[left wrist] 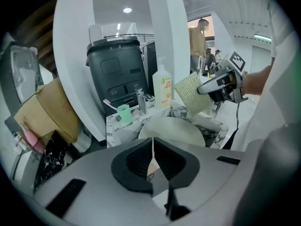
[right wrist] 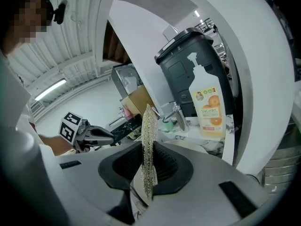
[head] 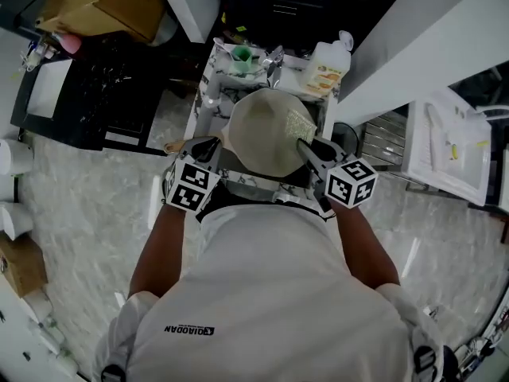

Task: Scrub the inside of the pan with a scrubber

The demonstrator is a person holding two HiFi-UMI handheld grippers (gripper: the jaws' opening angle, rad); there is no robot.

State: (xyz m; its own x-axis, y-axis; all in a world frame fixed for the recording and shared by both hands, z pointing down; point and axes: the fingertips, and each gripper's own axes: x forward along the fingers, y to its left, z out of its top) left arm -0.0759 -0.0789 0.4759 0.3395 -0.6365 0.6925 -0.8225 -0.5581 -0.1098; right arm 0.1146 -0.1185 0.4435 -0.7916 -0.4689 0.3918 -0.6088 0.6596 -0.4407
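Pinching scrubber [right wrist: 149, 121] edge-on, right tongs [right wrist: 146, 166] over pan [head: 262, 138]

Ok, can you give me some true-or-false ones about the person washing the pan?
The right gripper holds the scrubber. True.
The pan is black. False: it is cream-coloured.
The cup by the tap is green. True.
The left gripper is wide open. False: its jaws are shut, gripping the pan.
The soap bottle lies on its side. False: it stands upright.
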